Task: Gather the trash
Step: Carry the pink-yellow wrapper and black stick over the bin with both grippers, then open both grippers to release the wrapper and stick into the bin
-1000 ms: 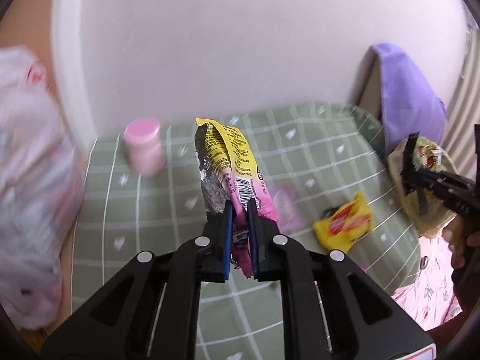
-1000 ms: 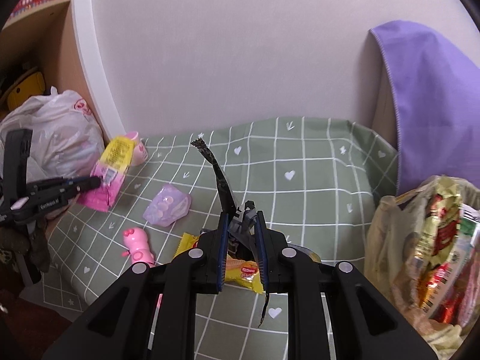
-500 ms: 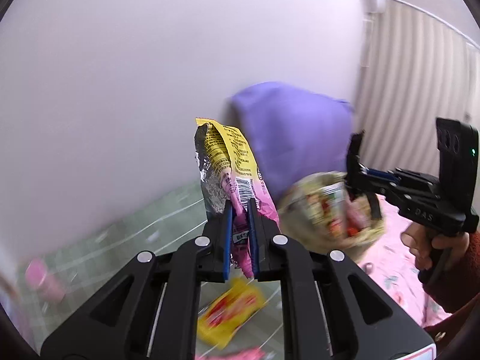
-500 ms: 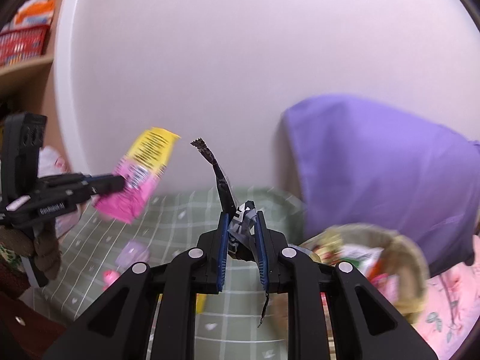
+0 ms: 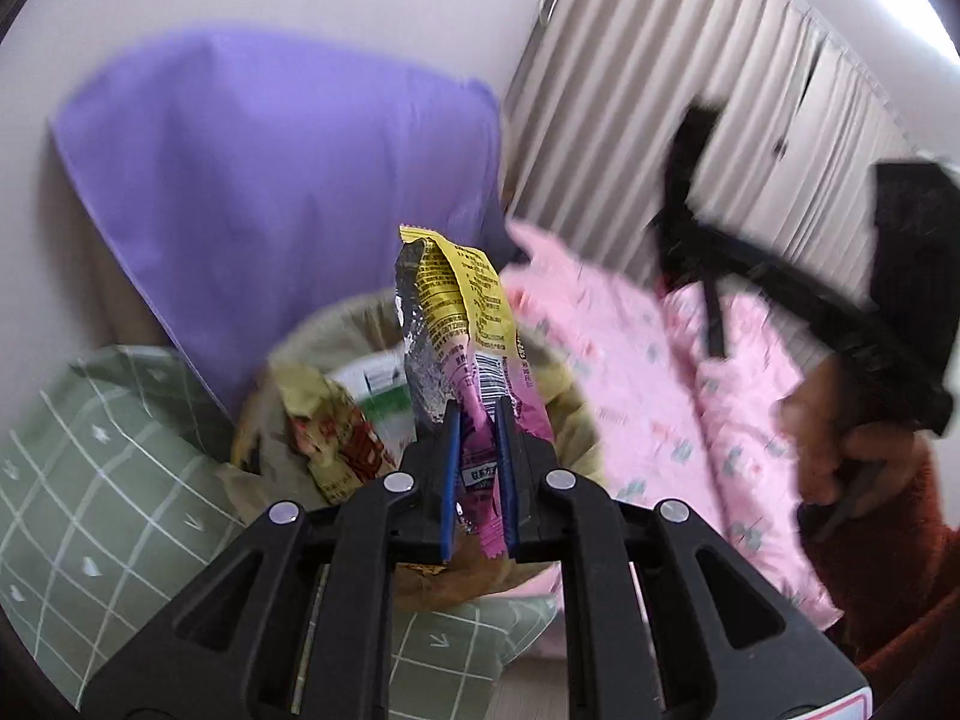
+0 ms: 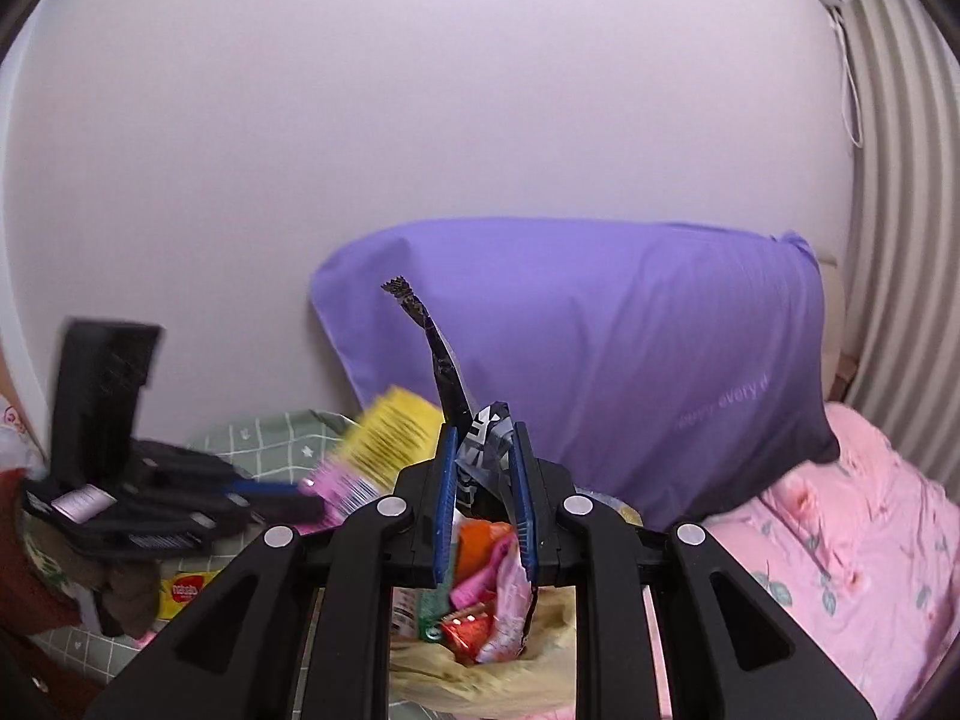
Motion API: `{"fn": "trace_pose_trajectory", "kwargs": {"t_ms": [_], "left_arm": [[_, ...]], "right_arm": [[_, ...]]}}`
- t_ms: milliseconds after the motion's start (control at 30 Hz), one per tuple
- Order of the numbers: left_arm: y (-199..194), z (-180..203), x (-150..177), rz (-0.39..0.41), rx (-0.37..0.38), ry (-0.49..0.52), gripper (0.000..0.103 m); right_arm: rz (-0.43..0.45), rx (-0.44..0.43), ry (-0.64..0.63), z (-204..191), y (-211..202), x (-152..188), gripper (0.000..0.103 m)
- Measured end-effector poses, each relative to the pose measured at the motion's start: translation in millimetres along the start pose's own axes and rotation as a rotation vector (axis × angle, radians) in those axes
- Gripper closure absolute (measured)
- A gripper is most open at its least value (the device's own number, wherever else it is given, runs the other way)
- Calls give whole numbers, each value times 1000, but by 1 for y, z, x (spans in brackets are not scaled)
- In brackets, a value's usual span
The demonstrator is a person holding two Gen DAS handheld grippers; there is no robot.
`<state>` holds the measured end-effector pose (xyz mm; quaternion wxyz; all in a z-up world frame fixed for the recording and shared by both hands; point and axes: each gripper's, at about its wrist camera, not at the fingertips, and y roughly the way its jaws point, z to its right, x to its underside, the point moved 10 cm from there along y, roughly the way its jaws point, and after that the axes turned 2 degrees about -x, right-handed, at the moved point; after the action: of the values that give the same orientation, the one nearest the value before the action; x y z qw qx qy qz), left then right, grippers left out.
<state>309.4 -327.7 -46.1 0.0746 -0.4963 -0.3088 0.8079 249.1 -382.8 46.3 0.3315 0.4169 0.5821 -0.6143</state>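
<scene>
Both your tongs are loaded right now. Your left tongs are pinched tight on the yellow and pink snack wrapper, which stands up above the blue pads, and your right tongs are clamped on a crumpled dark foil wrapper with a thin strip sticking up.

The trash bag, a beige one already stuffed with wrappers, sits just below and ahead of both, its mouth open toward you. Looks like the drop-off step. I'd get each wrapper properly over the opening before letting go, since the bag's rim is floppy and light foil can slide off the edge. Go one hand at a time so the tongs don't bump; they're pretty close together over the bag.

Not everything's collected: a yellow packet lies on the green checked sheet at lower left in the right view.

Room-wise, this is a bed, not a table. Purple pillow against a plain pale wall, pink floral blanket on the right, pleated curtain behind.
</scene>
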Motion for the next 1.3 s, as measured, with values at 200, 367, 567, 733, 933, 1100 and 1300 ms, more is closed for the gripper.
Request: {"fn": "trace_pose_trajectory", "kwargs": {"t_ms": [200, 367, 567, 733, 933, 1100, 1300], "left_arm": [[73, -21, 30, -174, -137, 79, 93], [82, -19, 23, -176, -111, 91, 93], [88, -12, 22, -177, -87, 74, 93], [65, -1, 18, -128, -1, 33, 93], [59, 13, 19, -120, 27, 47, 93], [57, 10, 25, -127, 20, 11, 93], [68, 7, 20, -135, 22, 1, 86]], "right_arm": [[-67, 9, 93, 34, 28, 27, 85], [-126, -24, 151, 44, 66, 49, 85], [-138, -63, 166, 38, 87, 51, 85], [-131, -76, 185, 38, 85, 49, 85], [-122, -82, 200, 40, 83, 46, 85], [-130, -77, 200, 38, 84, 48, 85], [-161, -63, 213, 40, 91, 54, 85]]}}
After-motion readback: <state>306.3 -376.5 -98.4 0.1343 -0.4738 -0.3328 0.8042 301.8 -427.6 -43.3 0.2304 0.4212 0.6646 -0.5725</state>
